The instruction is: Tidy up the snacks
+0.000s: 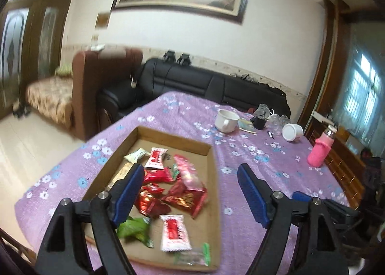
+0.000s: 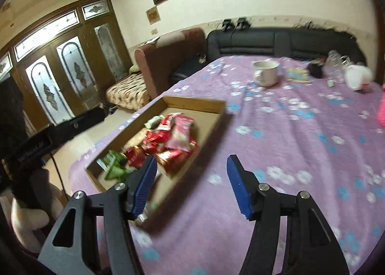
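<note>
A shallow cardboard tray (image 1: 173, 136) lies on the purple flowered tablecloth and holds several snack packets: red ones (image 1: 185, 196), red-and-white ones (image 1: 173, 233) and a green one (image 1: 134, 228). My left gripper (image 1: 191, 180) is open and empty above the tray's right half. The tray (image 2: 195, 104) also shows in the right wrist view with the packets (image 2: 168, 140) piled in it. My right gripper (image 2: 191, 169) is open and empty, just right of the tray's near corner. Part of the right gripper (image 1: 336, 207) shows at the right of the left wrist view.
At the table's far side stand a white mug (image 1: 225, 121), an overturned white cup (image 1: 292, 132), small clutter (image 1: 259, 118) and a pink bottle (image 1: 321, 152). A black sofa (image 1: 216, 82) and a brown armchair (image 1: 81, 87) stand beyond the table. The tablecloth (image 2: 300, 142) right of the tray is bare.
</note>
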